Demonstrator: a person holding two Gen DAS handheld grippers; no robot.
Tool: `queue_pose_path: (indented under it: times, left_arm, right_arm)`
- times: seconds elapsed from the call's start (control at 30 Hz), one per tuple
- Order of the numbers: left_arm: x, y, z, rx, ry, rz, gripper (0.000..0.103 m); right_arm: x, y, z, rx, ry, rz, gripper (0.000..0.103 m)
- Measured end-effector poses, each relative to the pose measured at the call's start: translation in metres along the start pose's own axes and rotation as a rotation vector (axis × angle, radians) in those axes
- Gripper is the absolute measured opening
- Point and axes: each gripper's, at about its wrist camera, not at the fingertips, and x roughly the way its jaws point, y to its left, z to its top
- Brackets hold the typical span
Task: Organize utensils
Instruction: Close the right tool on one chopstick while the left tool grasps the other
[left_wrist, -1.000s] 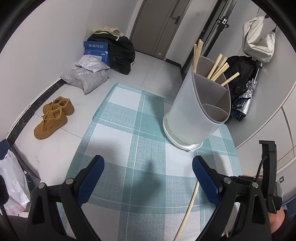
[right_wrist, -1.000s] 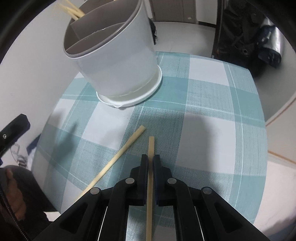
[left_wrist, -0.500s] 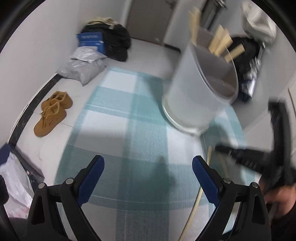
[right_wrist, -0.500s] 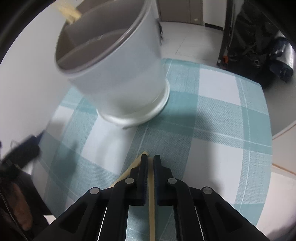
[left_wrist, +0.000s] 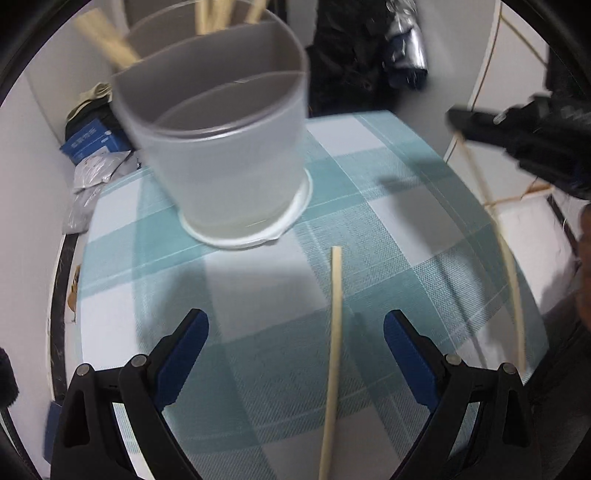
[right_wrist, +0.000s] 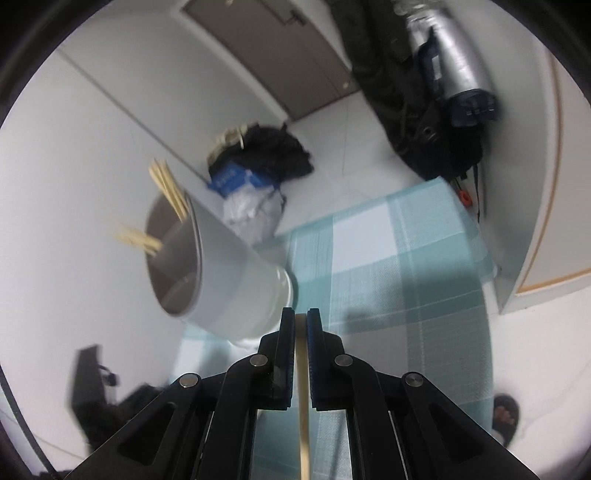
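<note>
1. Chopstick (right_wrist: 302, 369), pale wood, thin and straight: pinched between the blue pads of my right gripper (right_wrist: 301, 317), whose jaws are nearly closed on it.
2. My left gripper (left_wrist: 295, 328) stands wide and holds nothing; a second chopstick (left_wrist: 333, 332) lies on the woven teal-and-white checked cloth (left_wrist: 406, 229) between its fingers (seen only from the left wrist).
3. Holder (left_wrist: 221, 147), a translucent round plastic tub with inner dividers, stands on the cloth with more chopsticks in its far compartment.
4. The right wrist view alone shows a door (right_wrist: 266, 48).
</note>
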Motion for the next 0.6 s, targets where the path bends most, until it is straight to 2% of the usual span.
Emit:
queue_pose_path:
  times: [0.03, 0.23, 0.3, 0.53, 0.6]
  left_arm:
    - [0.002, -0.001, 0.002, 0.003, 0.009, -0.002, 0.093]
    - [0.014, -0.006, 0.011, 0.013, 0.053, 0.03, 0.088]
    - [0.018, -0.008, 0.011, 0.025, 0.068, 0.049, 0.076]
    - [0.019, -0.014, 0.015, 0.036, 0.098, 0.014, 0.064]
    - [0.018, -0.018, 0.016, 0.048, 0.097, 0.008, 0.056]
  right_arm:
    - [0.001, -0.014, 0.012, 0.018, -0.015, 0.017, 0.006]
    - [-0.011, -0.046, 0.023, 0.147, -0.075, 0.079, 0.006]
    - [-0.007, -0.058, 0.023, 0.198, -0.073, 0.071, 0.006]
    - [-0.011, -0.078, 0.021, 0.296, -0.093, 0.103, 0.006]
    - [-0.014, -0.08, 0.021, 0.306, -0.112, 0.101, 0.006]
